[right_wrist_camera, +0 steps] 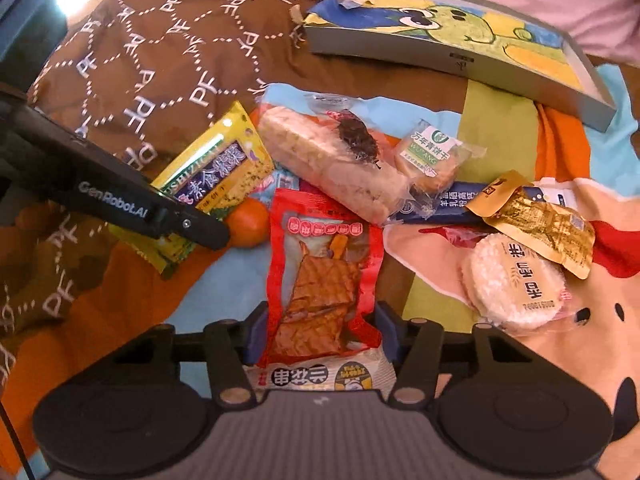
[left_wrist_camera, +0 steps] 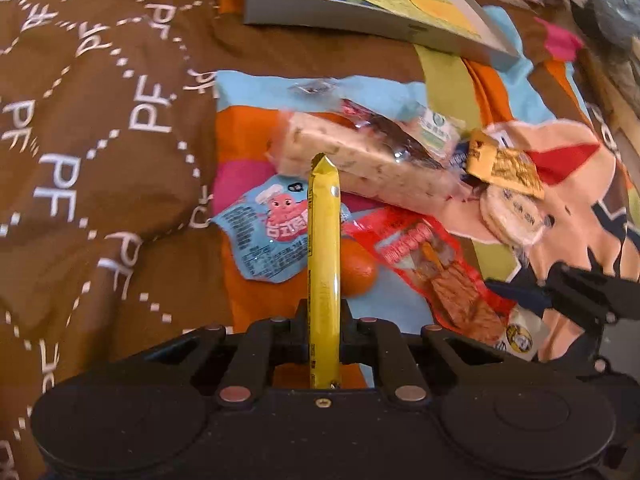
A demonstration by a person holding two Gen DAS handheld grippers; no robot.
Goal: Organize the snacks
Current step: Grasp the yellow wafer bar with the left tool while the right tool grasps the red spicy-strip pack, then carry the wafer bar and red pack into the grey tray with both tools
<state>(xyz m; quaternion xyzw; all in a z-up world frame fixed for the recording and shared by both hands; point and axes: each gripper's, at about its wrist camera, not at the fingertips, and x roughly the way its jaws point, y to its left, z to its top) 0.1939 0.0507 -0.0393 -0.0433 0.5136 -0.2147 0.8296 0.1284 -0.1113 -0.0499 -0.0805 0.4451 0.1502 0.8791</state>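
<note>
My left gripper (left_wrist_camera: 323,316) is shut on a yellow snack packet (left_wrist_camera: 324,240), seen edge-on in the left wrist view and flat in the right wrist view (right_wrist_camera: 216,176). My right gripper (right_wrist_camera: 320,332) is open, its fingers on either side of a red packet of dried tofu (right_wrist_camera: 324,272), which also shows in the left wrist view (left_wrist_camera: 436,264). A pile of snacks lies on a colourful cartoon cloth (right_wrist_camera: 496,128): a long rice cake bar (right_wrist_camera: 332,160), a small green-labelled biscuit (right_wrist_camera: 432,152), a round rice cracker (right_wrist_camera: 516,284), a golden packet (right_wrist_camera: 548,228), a tangerine (right_wrist_camera: 250,222).
A shallow grey box (right_wrist_camera: 460,58) with a cartoon drawing inside lies at the back. A brown quilt (left_wrist_camera: 88,152) with white "PF" lettering covers the left side. A blue packet with a pink octopus (left_wrist_camera: 272,228) lies under the yellow packet. The right gripper's arm (left_wrist_camera: 580,292) shows at the right edge.
</note>
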